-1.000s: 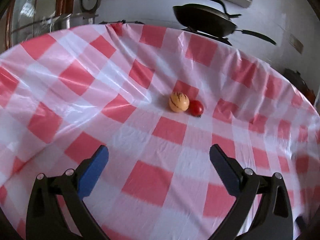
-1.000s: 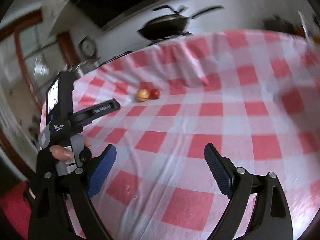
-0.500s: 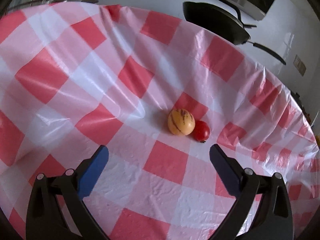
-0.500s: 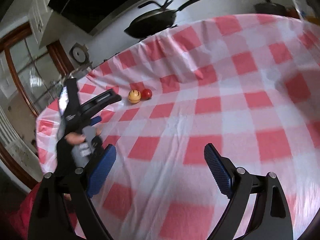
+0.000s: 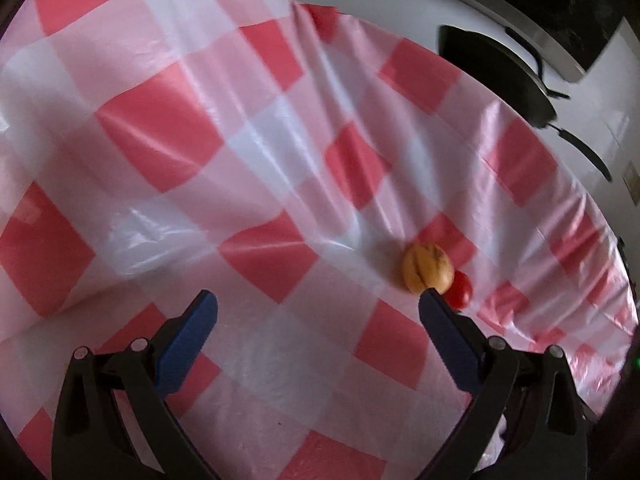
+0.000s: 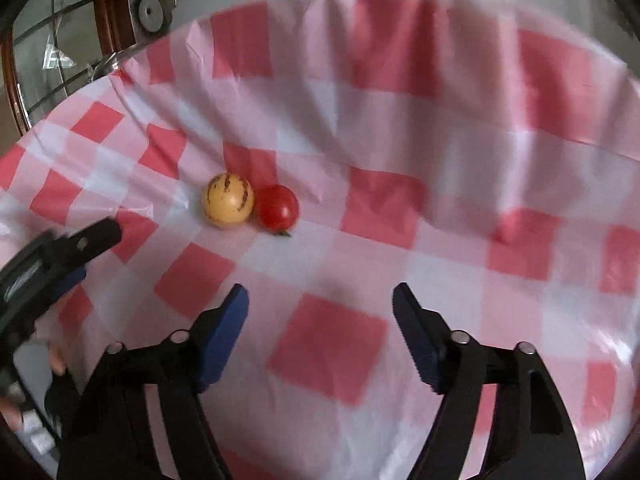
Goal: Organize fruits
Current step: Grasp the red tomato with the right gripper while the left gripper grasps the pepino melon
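Landmark: red tomato [image 6: 278, 210] on the checked tablecloth [image 6: 440, 140].
Striped fruit: yellow striped fruit [image 6: 227, 199] touching the tomato, on its left in the right wrist view.
Left gripper [image 5: 316, 300]: jaws wide apart, nothing held; its right fingertip overlaps the tomato in view, contact unclear, frame blurred.
Right gripper [image 6: 320, 300]: jaws wide apart, nothing held; near the tomato, fruit not between the fingers.
Step tip: probably the approach; centre one fruit between the fingers and come in from its free side so the touching neighbour isn't nudged. Close gently, both round, will roll.
Orientation: tomato's green stem bit points toward the right gripper; striped fruit slightly oval in the left wrist view, long axis roughly toward the tomato, a rough call.
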`<state>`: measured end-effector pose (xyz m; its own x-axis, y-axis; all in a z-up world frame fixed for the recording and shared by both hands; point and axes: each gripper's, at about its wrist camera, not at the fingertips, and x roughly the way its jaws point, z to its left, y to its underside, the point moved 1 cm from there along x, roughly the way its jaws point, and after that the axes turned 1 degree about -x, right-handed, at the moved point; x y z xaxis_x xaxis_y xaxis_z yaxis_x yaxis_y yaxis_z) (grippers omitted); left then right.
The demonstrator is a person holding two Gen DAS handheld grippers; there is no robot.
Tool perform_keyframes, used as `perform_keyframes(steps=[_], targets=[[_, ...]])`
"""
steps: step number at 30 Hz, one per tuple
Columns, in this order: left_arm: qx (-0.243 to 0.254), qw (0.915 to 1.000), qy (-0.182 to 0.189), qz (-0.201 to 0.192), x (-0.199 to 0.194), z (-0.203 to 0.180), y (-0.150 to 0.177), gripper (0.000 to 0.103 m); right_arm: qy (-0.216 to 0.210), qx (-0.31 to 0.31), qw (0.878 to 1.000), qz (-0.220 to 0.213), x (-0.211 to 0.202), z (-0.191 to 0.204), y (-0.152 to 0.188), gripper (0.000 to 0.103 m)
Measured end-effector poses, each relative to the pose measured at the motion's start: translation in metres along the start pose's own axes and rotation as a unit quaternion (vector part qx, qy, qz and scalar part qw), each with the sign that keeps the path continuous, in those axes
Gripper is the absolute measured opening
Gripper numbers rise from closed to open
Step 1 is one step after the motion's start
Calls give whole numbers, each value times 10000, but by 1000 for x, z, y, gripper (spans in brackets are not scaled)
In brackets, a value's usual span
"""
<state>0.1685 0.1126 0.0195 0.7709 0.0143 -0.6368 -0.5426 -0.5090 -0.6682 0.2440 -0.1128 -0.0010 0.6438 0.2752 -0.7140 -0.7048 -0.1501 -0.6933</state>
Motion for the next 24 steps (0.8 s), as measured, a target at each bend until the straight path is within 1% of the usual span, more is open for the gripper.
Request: perform_keyframes(steps=[5, 6, 8, 11, 17, 21, 22, 23, 24], targets=[[-203, 9998, -37, -43, 0, 8, -1, 101, -125, 71, 9997, 191, 26, 8, -18, 57], [-218, 9997, -37, -45, 1, 9, -2, 101, -95, 35, 9996, 253, 31, 11, -21, 56], [-271, 9996, -28, -46, 1, 11, -2, 101, -3, -57, 9996, 290, 38, 17, -27, 50], [-386, 9992, 1, -36, 1, 14, -3, 101, 171, -85, 9993, 329, 48, 20, -35, 46], [-423, 9991, 22, -7, 2, 16, -4, 101, 425, -74, 9984, 362, 57, 28, -47, 46], [-388, 9992, 26, 8, 3, 16, -4, 101, 745, -165, 9965, 352, 59, 38, -46, 44], [-373, 9993, 26, 13, 3, 16, -5, 101, 784, -159, 9963, 328, 57, 40, -45, 35], [-344, 9994, 30, 5, 3, 15, -5, 101, 805, -119, 9962, 324, 58, 43, -45, 31], [-315, 9995, 31, 3, 3, 14, -4, 101, 782, -9, 9964, 323, 54, 41, -42, 31]])
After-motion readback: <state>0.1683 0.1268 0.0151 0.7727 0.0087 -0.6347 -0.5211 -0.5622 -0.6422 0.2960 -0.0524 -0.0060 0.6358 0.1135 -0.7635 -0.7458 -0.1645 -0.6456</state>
